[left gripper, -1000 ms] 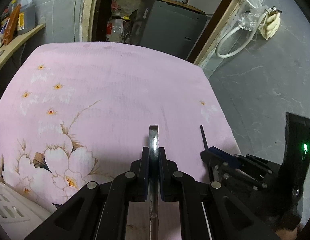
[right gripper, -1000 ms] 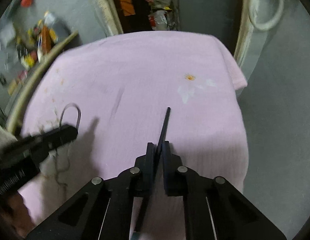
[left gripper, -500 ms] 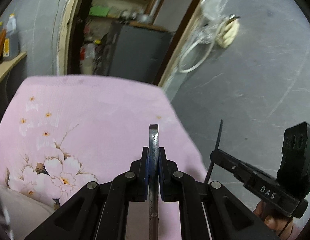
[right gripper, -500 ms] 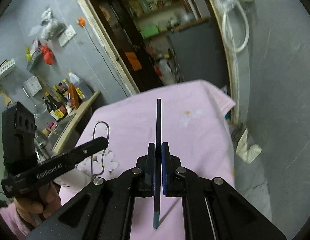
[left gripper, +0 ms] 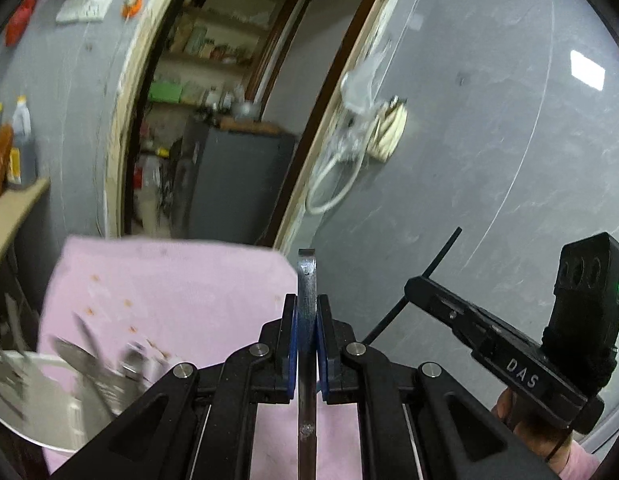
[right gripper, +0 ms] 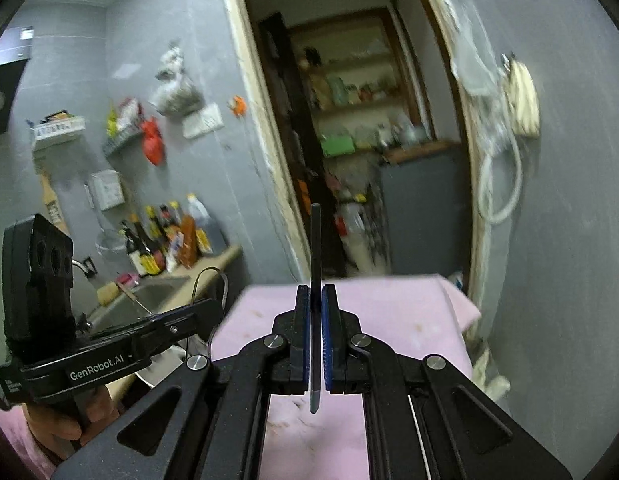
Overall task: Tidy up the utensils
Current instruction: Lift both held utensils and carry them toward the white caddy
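My left gripper is shut on a flat steel utensil, seen edge-on and sticking up past the pads. In the right wrist view that left gripper shows at the left, with the utensil's wire loop at its tip. My right gripper is shut on a thin dark chopstick that points upward. In the left wrist view it hangs at the right with the chopstick slanting through it. Both are held above the pink floral cloth.
A pale round container with several blurred metal utensils sits at the lower left. A counter with bottles and a sink lie left. Beyond the cloth is a doorway with a dark cabinet; grey wall stands to the right.
Both grippers have risen off the cloth and tilted upward, each keeping its utensil. The doorway and wall now fill the views, and the utensil container has come into sight at lower left.
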`<state>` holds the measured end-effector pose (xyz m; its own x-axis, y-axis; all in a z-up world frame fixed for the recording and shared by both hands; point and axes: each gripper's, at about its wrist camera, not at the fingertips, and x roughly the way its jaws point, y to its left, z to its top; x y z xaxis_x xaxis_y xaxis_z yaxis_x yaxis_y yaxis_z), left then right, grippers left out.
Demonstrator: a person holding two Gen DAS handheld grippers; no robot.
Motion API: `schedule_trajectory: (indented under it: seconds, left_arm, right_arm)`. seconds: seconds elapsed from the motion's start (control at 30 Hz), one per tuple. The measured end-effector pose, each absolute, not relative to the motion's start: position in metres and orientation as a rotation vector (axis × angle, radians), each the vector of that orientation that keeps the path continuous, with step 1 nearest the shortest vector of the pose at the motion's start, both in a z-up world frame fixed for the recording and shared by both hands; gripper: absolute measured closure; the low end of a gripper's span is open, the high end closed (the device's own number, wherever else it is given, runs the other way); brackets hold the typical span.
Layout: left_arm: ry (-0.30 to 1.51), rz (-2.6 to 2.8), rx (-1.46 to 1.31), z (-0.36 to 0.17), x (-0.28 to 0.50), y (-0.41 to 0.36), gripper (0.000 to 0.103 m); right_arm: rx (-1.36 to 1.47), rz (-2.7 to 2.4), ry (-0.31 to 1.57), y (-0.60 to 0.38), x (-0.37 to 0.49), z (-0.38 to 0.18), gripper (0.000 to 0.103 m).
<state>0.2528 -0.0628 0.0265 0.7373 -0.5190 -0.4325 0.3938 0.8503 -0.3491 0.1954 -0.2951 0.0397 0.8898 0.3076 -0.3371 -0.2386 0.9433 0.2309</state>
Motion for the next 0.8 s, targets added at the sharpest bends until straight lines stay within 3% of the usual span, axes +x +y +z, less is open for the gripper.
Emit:
schedule_trajectory:
  seconds: [0.17,0.43,0.8]
  left_arm:
    - [0.447,-0.489,-0.292,0.066,0.239,-0.016,0.095]
    - [0.291,-0.353,-0.259,0.096,0.23,0.053,0.095]
    - [0.237,-0.2,-0.29,0.061,0.241,0.123,0.095]
  right_arm:
    - [0.166,0.355,0.299,-0.256,0.187,0.088,0.098]
    - [0.163,0.493,0.237,-0.203,0.181,0.116,0.098]
    - [0.036,0.492,0.354,-0.138,0.202,0.071,0.098]
